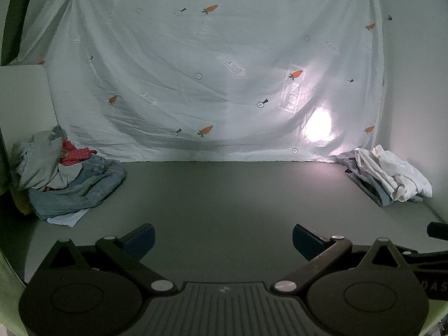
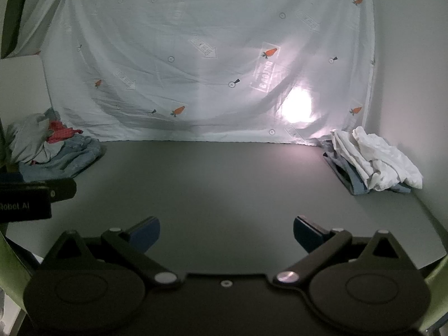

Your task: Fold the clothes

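Clothes [image 1: 70, 179] heaped far left; both grippers spread, empty.

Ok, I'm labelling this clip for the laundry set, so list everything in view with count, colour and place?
unfolded pile: one heap, grey, red and blue denim, far left of the table.
light blue cloth: one, pale blue, sticking out under that heap's near edge.
folded stack: one, white garment on top of blue ones, far right by the wall.
table: one, grey, bare across the middle.
backdrop sheet: one, pale with orange carrot prints, hanging behind the table.
left gripper: black with blue pads, open, holding nothing.
right gripper: same, open, holding nothing.
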